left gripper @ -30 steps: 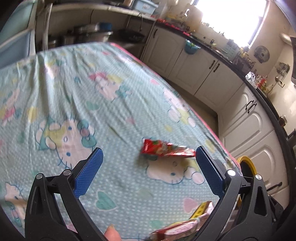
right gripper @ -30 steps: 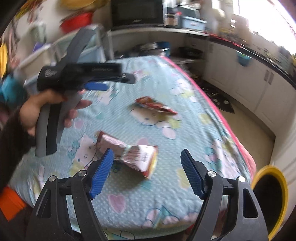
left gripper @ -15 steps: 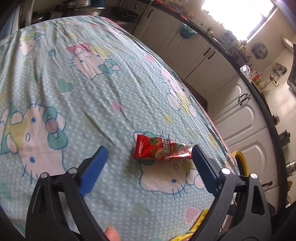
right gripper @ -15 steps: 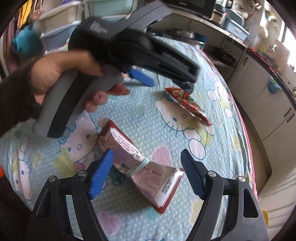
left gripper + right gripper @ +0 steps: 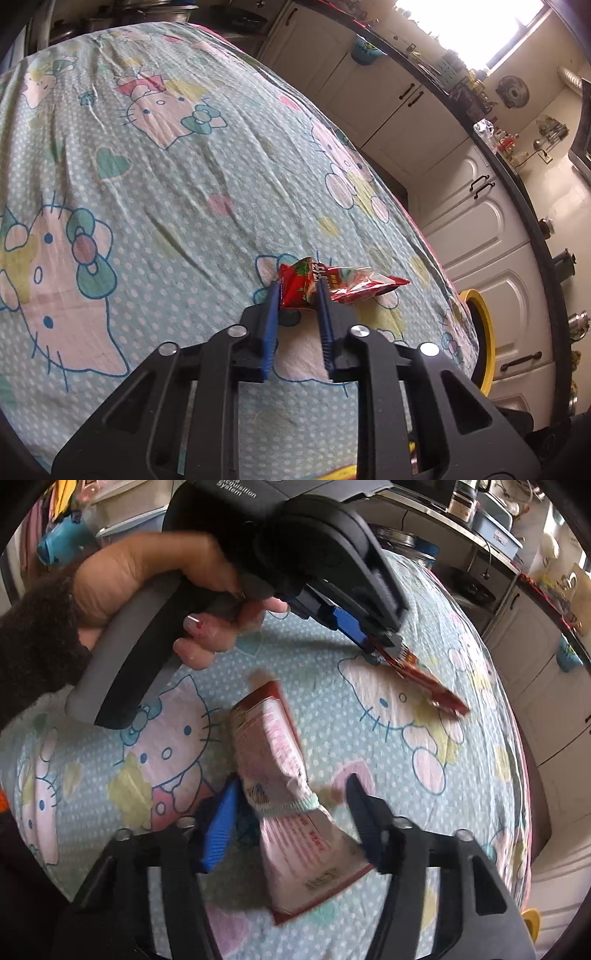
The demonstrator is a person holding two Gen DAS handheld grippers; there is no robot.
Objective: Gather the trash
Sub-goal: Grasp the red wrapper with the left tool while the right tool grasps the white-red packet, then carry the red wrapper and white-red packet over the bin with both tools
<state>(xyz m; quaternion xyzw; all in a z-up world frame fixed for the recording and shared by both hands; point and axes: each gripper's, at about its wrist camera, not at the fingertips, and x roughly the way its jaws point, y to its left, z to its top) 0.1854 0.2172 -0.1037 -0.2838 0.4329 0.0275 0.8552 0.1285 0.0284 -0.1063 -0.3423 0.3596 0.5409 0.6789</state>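
Observation:
A red snack wrapper point(image 5: 354, 286) lies on the Hello Kitty tablecloth point(image 5: 147, 184). My left gripper point(image 5: 297, 291) is closing, and its blue pads pinch the wrapper's left end. In the right wrist view that same gripper point(image 5: 373, 642), held by a hand point(image 5: 147, 576), grips the red wrapper point(image 5: 436, 690) at the far side. A pink and white packet point(image 5: 273, 738) with a red border, cinched at its middle, lies between my right gripper's point(image 5: 291, 786) jaws. They are closing, with a gap still showing on the right side.
A yellow-rimmed bin point(image 5: 480, 325) stands on the floor beyond the table's right edge. White kitchen cabinets point(image 5: 480, 229) and a cluttered counter run along the right. Storage boxes and pots sit behind the table's far end.
Both grippers came down toward the table. The left jaws went from wide apart to pinching the red wrapper. The right jaws narrowed around the pink packet's middle.

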